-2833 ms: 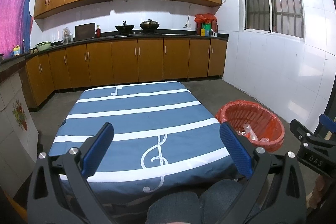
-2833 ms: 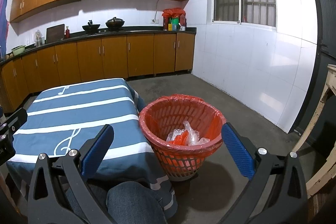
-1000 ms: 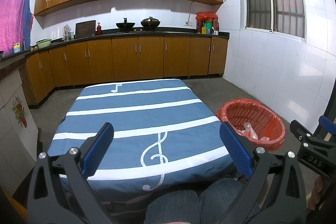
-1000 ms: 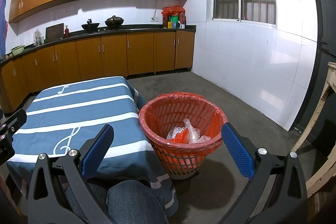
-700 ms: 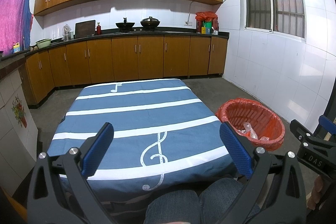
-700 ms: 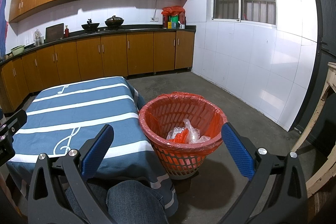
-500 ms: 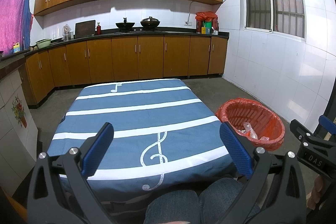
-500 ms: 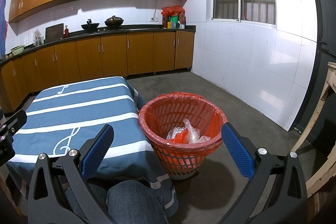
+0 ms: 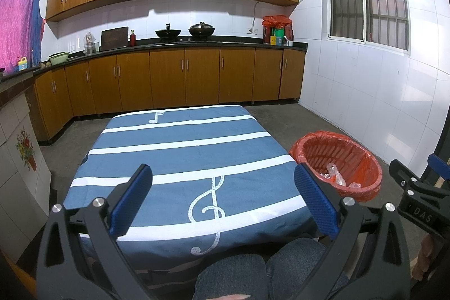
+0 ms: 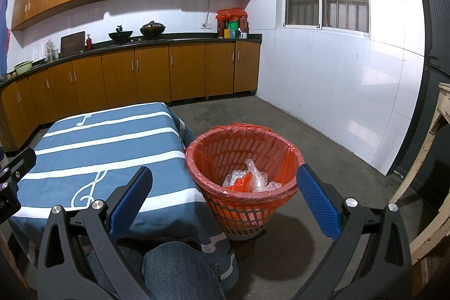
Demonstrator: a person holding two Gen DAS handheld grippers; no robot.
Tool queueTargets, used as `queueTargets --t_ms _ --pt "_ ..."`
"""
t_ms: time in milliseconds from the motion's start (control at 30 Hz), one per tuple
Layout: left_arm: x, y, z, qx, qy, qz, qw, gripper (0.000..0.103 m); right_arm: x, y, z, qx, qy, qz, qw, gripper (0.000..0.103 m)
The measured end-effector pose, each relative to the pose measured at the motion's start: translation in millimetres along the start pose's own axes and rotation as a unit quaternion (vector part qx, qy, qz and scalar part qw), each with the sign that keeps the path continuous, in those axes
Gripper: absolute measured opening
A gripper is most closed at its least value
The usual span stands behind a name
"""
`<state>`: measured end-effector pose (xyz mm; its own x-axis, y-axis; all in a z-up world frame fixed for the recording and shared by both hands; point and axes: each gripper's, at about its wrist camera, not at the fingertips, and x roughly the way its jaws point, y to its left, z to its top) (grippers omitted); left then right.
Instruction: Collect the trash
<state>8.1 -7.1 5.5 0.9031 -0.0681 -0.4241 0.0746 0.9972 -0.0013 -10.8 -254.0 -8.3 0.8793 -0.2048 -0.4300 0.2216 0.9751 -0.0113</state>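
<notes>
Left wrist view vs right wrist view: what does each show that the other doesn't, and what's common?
Left wrist only: the purple cloth hanging at far left, a tile with a flower picture, and the right gripper seen from the side.

Right wrist only: the basket's mesh side and base on the floor, and a wooden frame at far right.

Both: the blue striped tablecloth, the red trash basket with plastic wrappers inside, the kitchen cabinets, and open, empty jaws.

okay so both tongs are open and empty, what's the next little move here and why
Probably just hold and scan for leftovers. The tablecloth shows no trash, the crumpled plastic already sits in the red bin, and the left tongs and right tongs hold nothing.
</notes>
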Motion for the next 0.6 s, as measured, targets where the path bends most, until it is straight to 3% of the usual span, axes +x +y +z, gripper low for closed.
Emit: queueTargets --t_ms 600 --pt "2.3 -0.4 -4.0 -0.003 0.003 0.003 1.0000 0.099 -0.6 -0.1 0.4 0.000 0.001 0.000 1.000 0.101"
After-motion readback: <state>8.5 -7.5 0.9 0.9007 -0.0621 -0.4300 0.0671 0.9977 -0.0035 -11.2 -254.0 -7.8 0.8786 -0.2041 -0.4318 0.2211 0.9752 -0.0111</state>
